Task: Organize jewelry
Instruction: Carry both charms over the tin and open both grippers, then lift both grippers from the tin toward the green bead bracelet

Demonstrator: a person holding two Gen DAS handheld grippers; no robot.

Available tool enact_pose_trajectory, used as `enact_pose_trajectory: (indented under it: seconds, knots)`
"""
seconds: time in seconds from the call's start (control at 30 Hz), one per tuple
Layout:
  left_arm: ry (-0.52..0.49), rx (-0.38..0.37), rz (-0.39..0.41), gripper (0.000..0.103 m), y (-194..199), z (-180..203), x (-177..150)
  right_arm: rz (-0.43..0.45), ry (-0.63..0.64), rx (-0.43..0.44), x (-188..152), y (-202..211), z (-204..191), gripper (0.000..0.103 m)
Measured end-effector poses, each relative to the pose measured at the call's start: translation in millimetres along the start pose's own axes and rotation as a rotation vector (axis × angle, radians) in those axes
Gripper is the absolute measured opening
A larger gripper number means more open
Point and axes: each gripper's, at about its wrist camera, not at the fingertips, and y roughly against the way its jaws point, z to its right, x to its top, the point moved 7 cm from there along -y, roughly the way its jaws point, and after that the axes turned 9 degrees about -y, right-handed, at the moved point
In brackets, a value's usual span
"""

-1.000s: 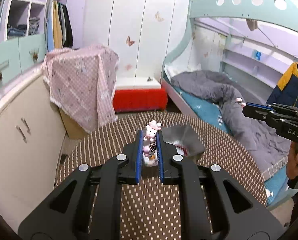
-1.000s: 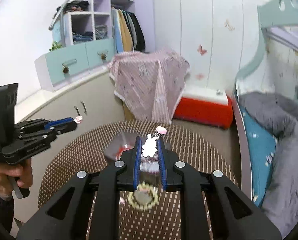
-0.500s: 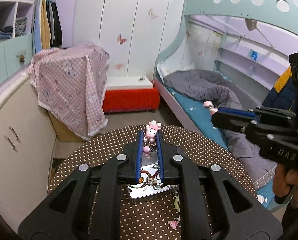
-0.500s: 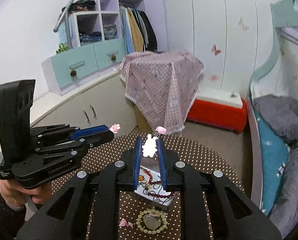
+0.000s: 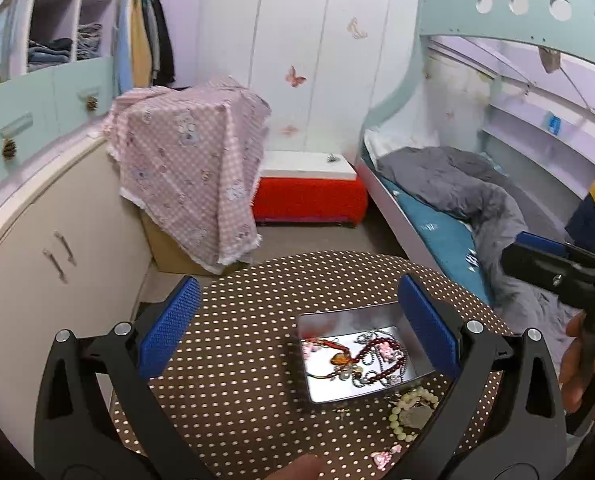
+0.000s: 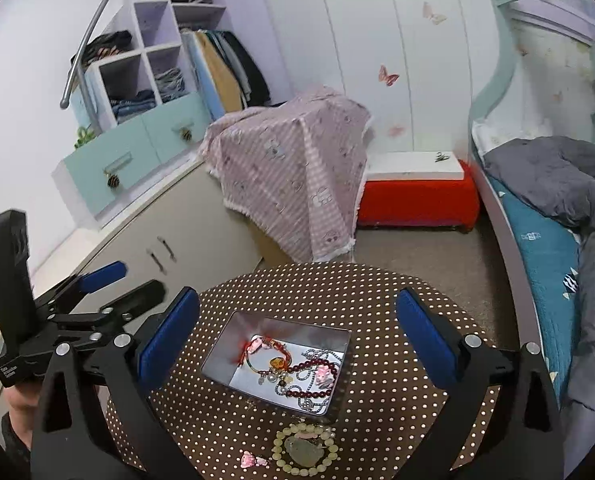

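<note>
Round table [image 6: 361,280], centre foreground; metal tin [image 6: 339,376] on it, near front edge.
In tin: tangle of necklaces/bracelets [image 6: 297,376], incl. small charm [image 6: 323,376] toward right side.
On table just in front of tin, apart from it: bead bracelet w/ pendant [image 6: 303,448]; small charm [image 6: 251,460] to its left.
Left gripper [image 5: 293,328] and right gripper [image 6: 295,330], jaws opening, nothing betw. them, above table, tin below.
Left of table: cabinet [image 6: 169,248], drawers & shelves above.
Behind table: cloth-draped box [image 6: 293,184]; storage bench [image 6: 417,192] to its right, against wardrobe wall.
Right of table: bunk bed [image 6: 545,216], duvet on it.
</note>
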Motion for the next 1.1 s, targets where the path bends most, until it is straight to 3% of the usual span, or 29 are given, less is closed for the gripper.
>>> enact_pose_trajectory:
  seconds: [0.2,0.6,1.1]
  knots:
    - [0.012,0.035,0.065,0.097,34,-5,2,0.045,0.007,-0.008,4,18,-4,0.095]
    - [-0.001,0.029,0.147,0.097,75,1,4,0.109,0.031,-0.023,3,51,-14,0.095]
    - [-0.022,-0.009,0.099,0.097,75,19,-38,0.108,0.004,-0.061,-30,74,6,0.095]
